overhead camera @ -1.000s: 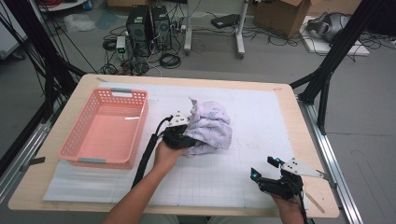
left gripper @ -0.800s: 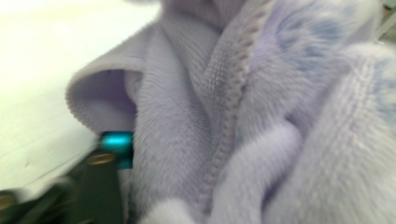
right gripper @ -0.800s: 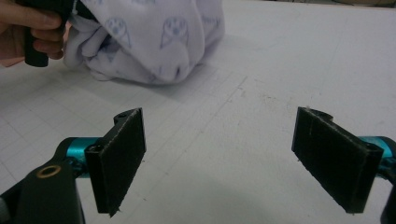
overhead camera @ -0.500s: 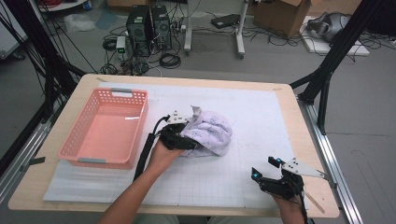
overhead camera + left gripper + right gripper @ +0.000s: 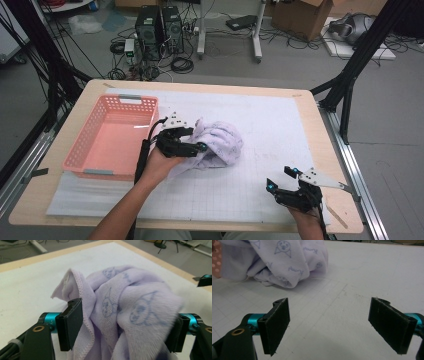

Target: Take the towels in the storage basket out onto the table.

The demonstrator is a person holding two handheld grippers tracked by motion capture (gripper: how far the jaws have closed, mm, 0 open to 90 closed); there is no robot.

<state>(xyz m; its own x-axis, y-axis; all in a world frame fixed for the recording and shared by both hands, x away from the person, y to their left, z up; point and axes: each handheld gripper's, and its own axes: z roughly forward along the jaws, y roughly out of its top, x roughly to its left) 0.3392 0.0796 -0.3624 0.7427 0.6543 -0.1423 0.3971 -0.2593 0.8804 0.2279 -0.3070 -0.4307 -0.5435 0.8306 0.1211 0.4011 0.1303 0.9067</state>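
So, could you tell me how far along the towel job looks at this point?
Nothing looks finished: the pink basket is empty. The lilac towel lies bunched on the mat, cloth between the left gripper, whose jaws have just been opening. The right gripper waits open. Basketing presumably remains.

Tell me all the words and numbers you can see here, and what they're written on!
Purple towel: short blue scribbles of writing between little cartoon faces, too blurred to read.
Pink basket: no writing that can be seen.
White grid mat: plain lines, no numbers or words.
Cardboard box on the floor: no label can be made out.
So nothing here can be read for sure.
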